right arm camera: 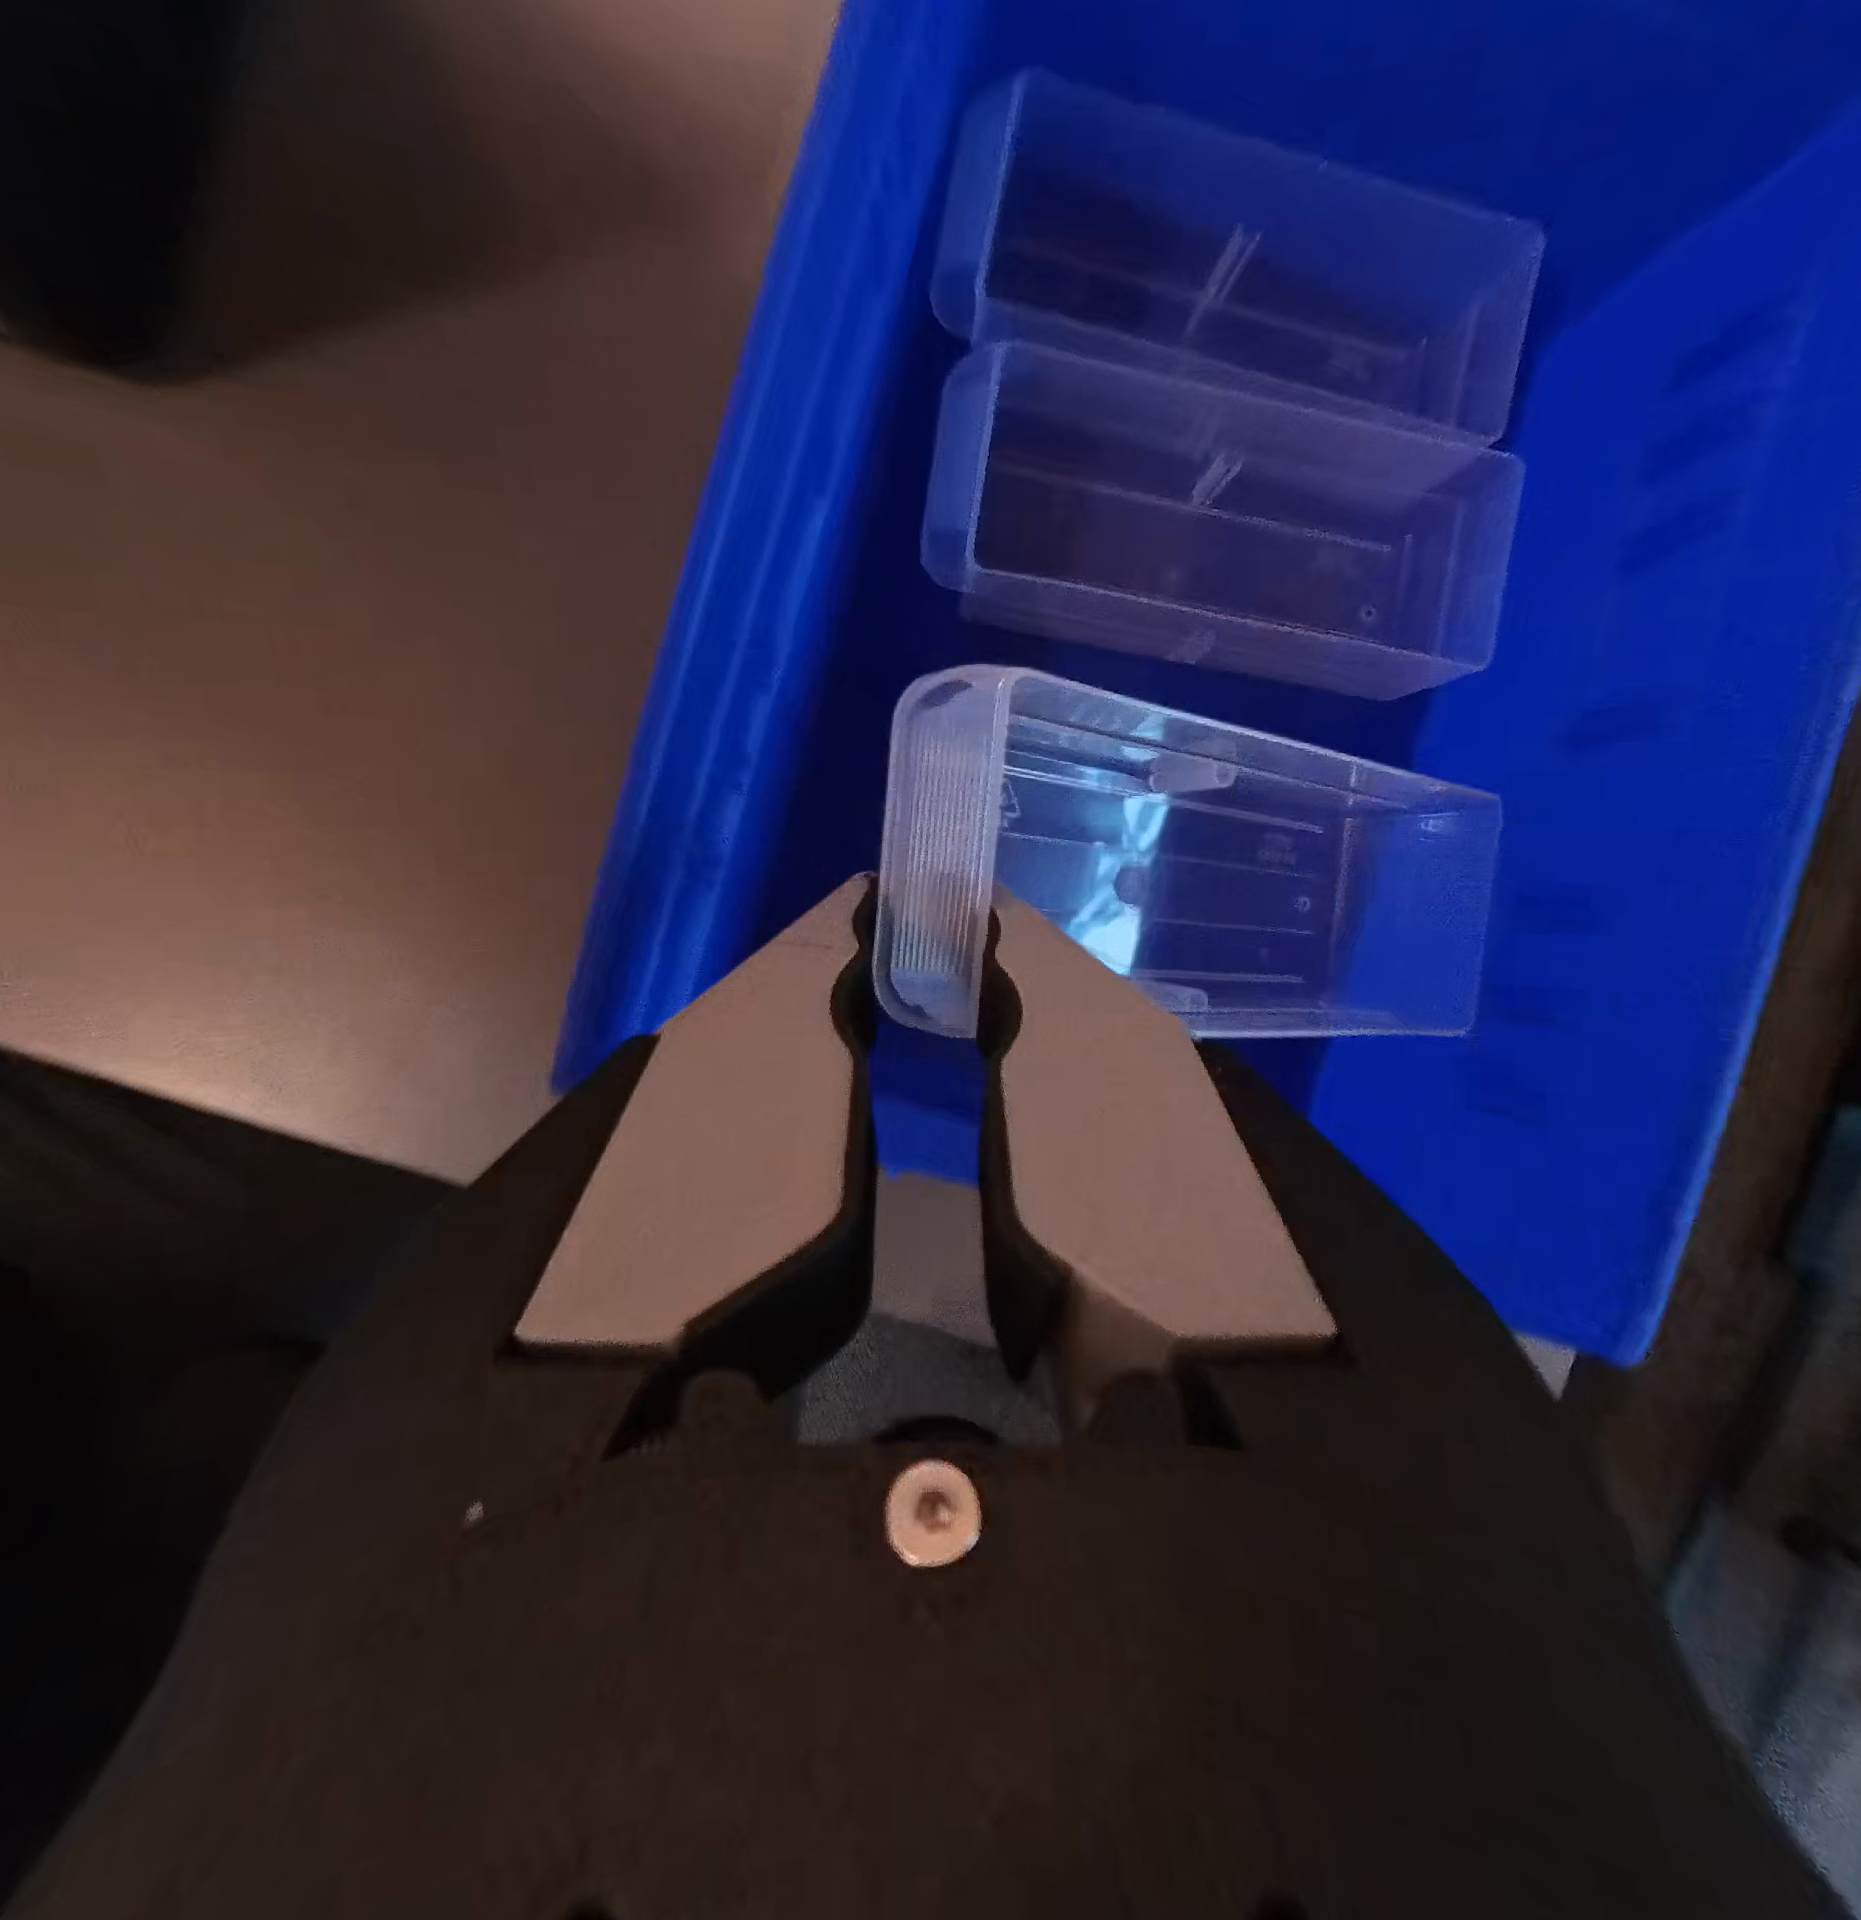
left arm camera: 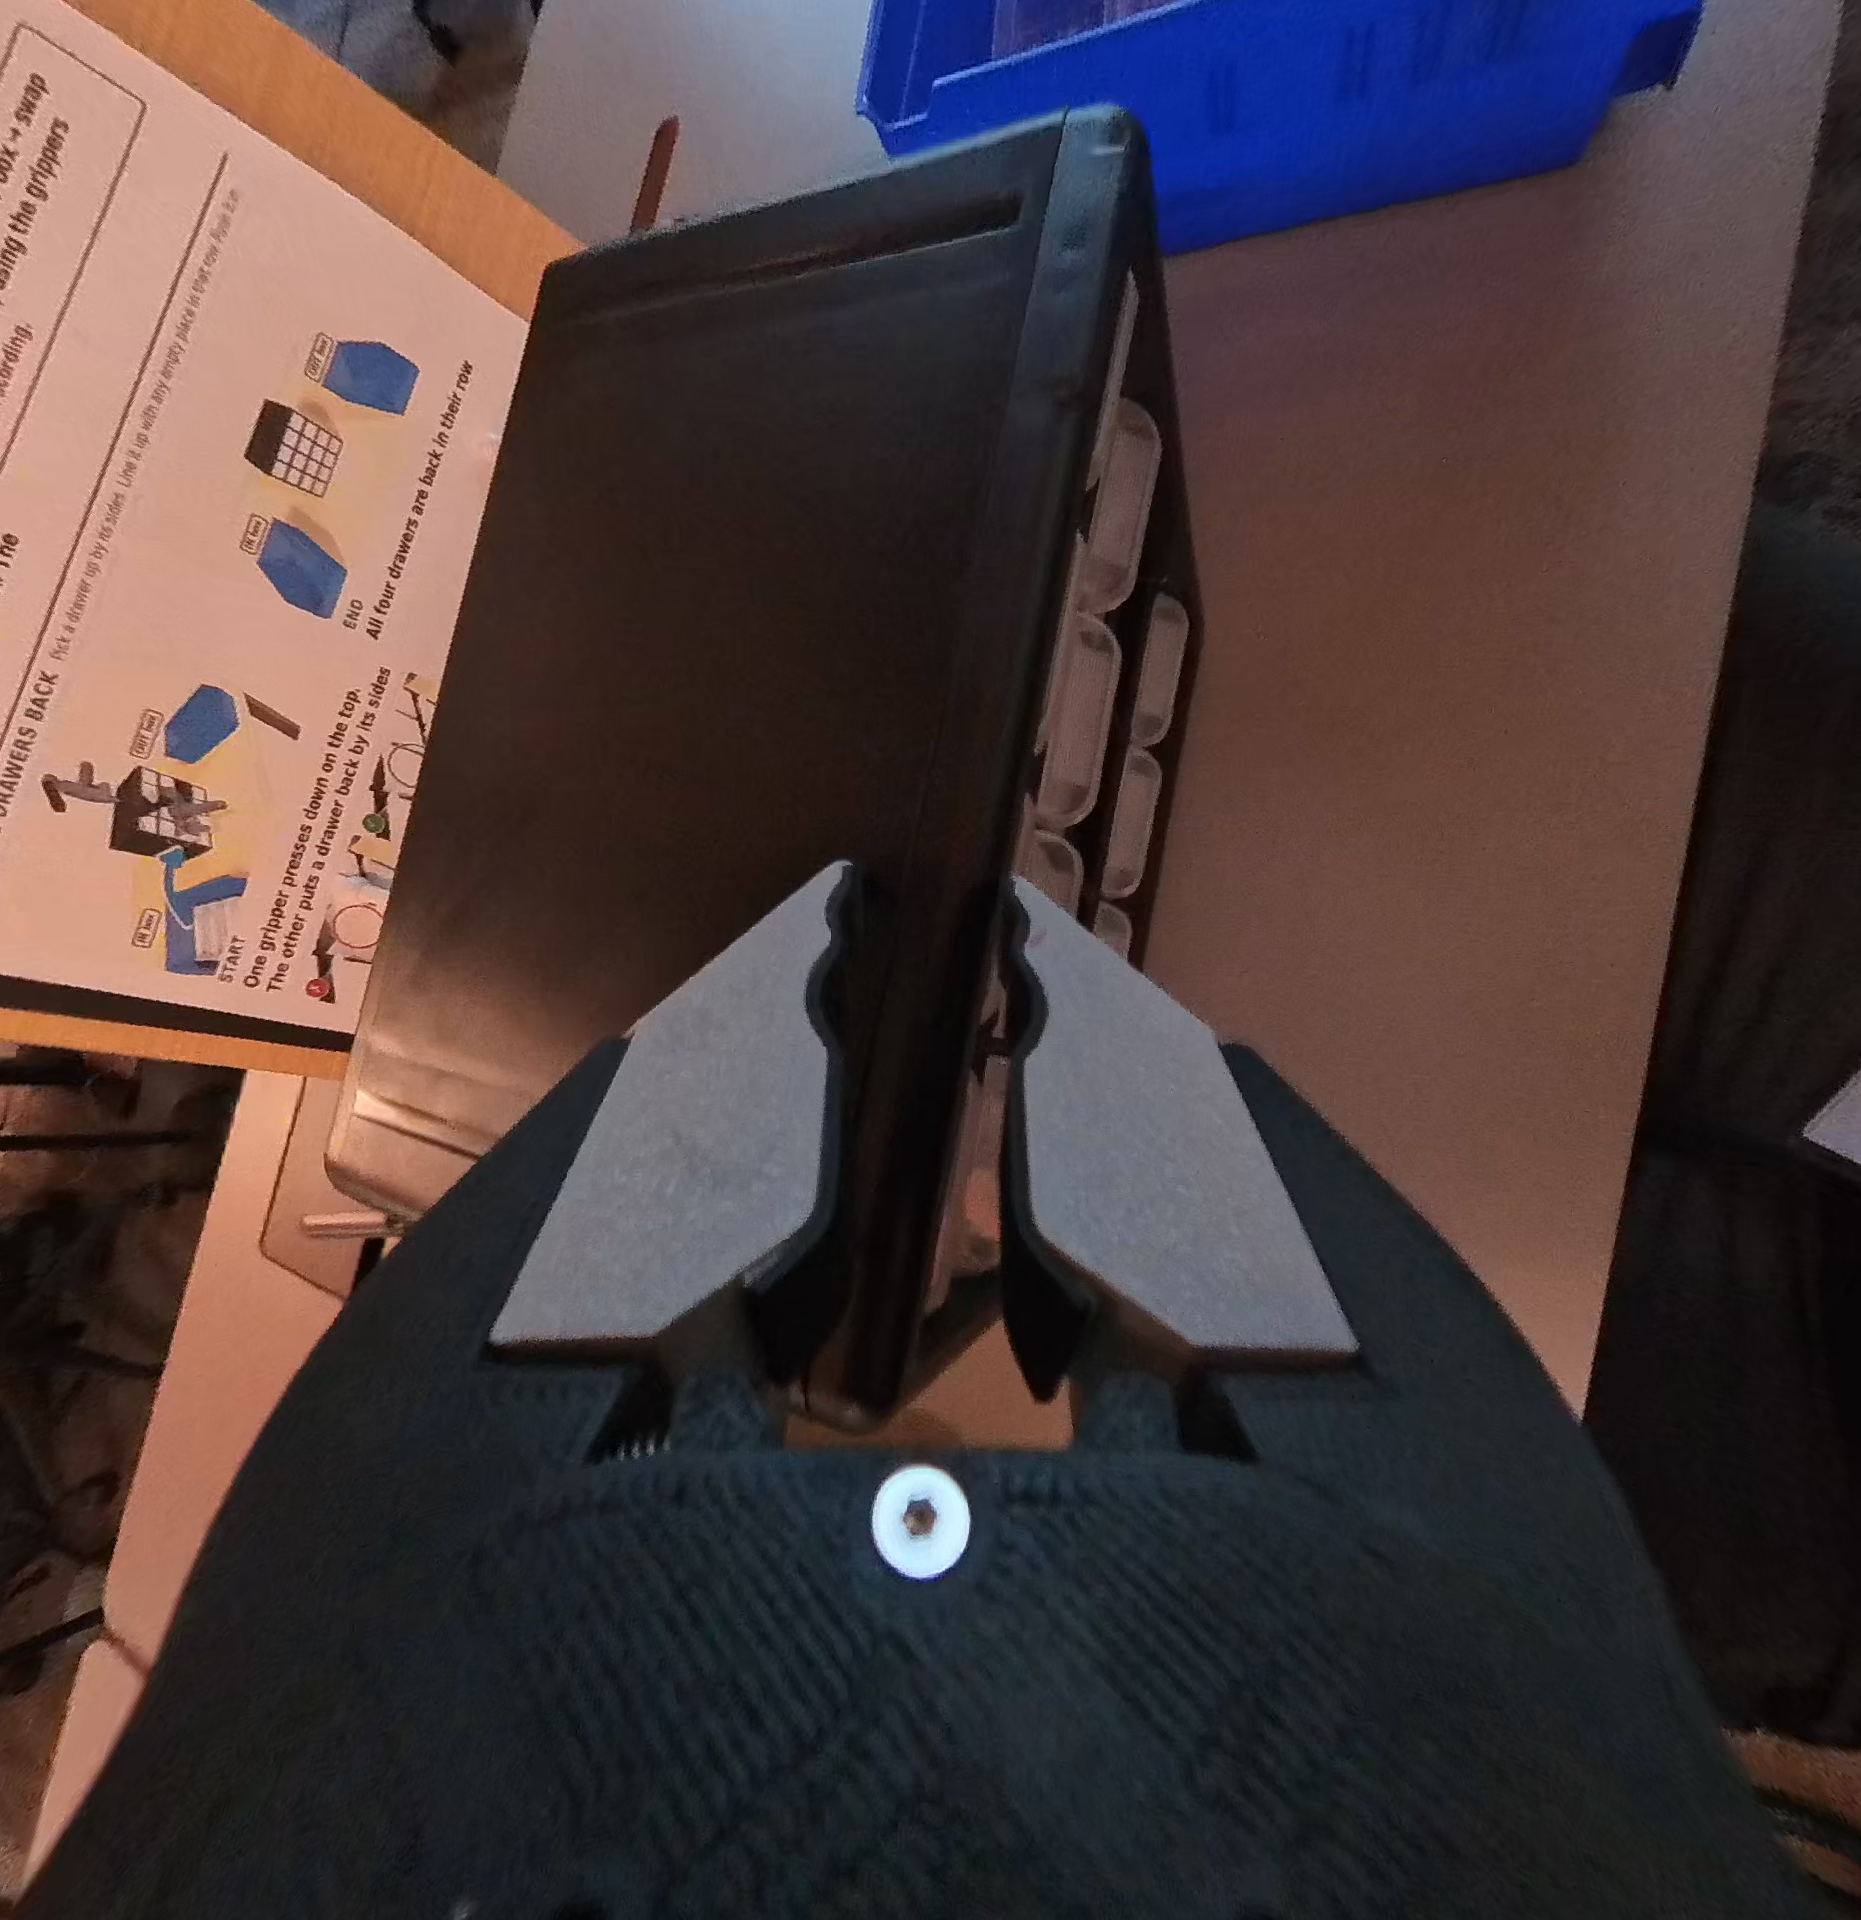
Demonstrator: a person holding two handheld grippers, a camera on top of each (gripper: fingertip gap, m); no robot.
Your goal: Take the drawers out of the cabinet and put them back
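In the left wrist view, the black drawer cabinet (left arm camera: pixel 718 644) stands on the table, its top face toward the camera and its clear drawer fronts (left arm camera: pixel 1108 665) on the right side. My left gripper (left arm camera: pixel 926 914) is closed on the cabinet's front top edge. In the right wrist view, my right gripper (right arm camera: pixel 931 914) is shut on the ribbed handle of a clear plastic drawer (right arm camera: pixel 1196 883), held over the blue bin (right arm camera: pixel 760 582). Two more clear drawers (right arm camera: pixel 1238 270) (right arm camera: pixel 1217 530) lie side by side in the bin.
A blue bin (left arm camera: pixel 1269 114) sits behind the cabinet in the left wrist view. A printed instruction sheet (left arm camera: pixel 209 540) lies on a wooden board at the left. The pale table top (left arm camera: pixel 1425 623) extends to the right; dark objects (left arm camera: pixel 1778 1039) border the right edge.
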